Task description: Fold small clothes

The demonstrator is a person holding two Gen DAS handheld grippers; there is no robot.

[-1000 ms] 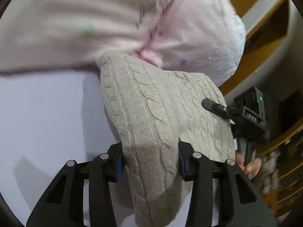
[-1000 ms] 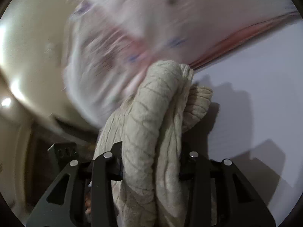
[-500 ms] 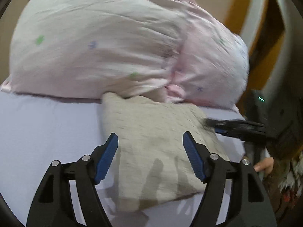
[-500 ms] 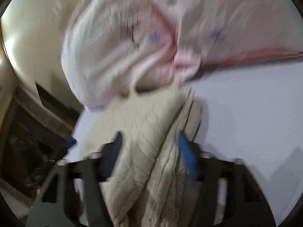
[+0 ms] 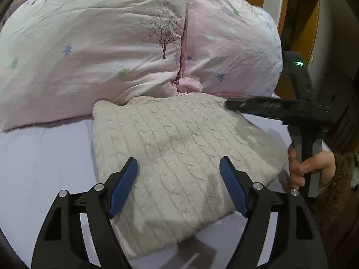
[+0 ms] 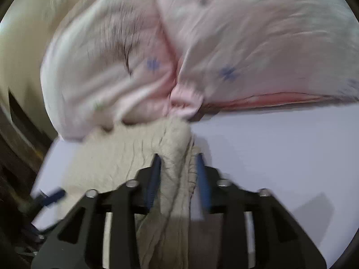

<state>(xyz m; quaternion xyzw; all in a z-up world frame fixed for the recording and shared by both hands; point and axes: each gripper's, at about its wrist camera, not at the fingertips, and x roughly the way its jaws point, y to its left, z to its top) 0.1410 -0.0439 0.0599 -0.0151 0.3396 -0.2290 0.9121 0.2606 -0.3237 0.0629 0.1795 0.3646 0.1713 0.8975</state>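
Note:
A beige cable-knit sweater (image 5: 179,157) lies folded flat on the pale lilac bed sheet (image 5: 40,161), its far edge against the pillows. My left gripper (image 5: 179,181) is open and empty, hovering just above the sweater's near part. My right gripper (image 6: 177,174) is shut on the sweater's bunched edge (image 6: 175,157); it also shows in the left wrist view (image 5: 233,104) at the sweater's far right corner, held by a hand (image 5: 309,168).
Two pale pink flowered pillows (image 5: 112,44) (image 6: 202,44) lie along the far side of the bed. A wooden headboard or furniture (image 5: 300,22) stands at the right. The sheet (image 6: 280,157) stretches out beside the sweater.
My left gripper has let go of the sweater and opened. The sweater has been laid down flat on the sheet. My right gripper still holds its edge, now low by the bed.

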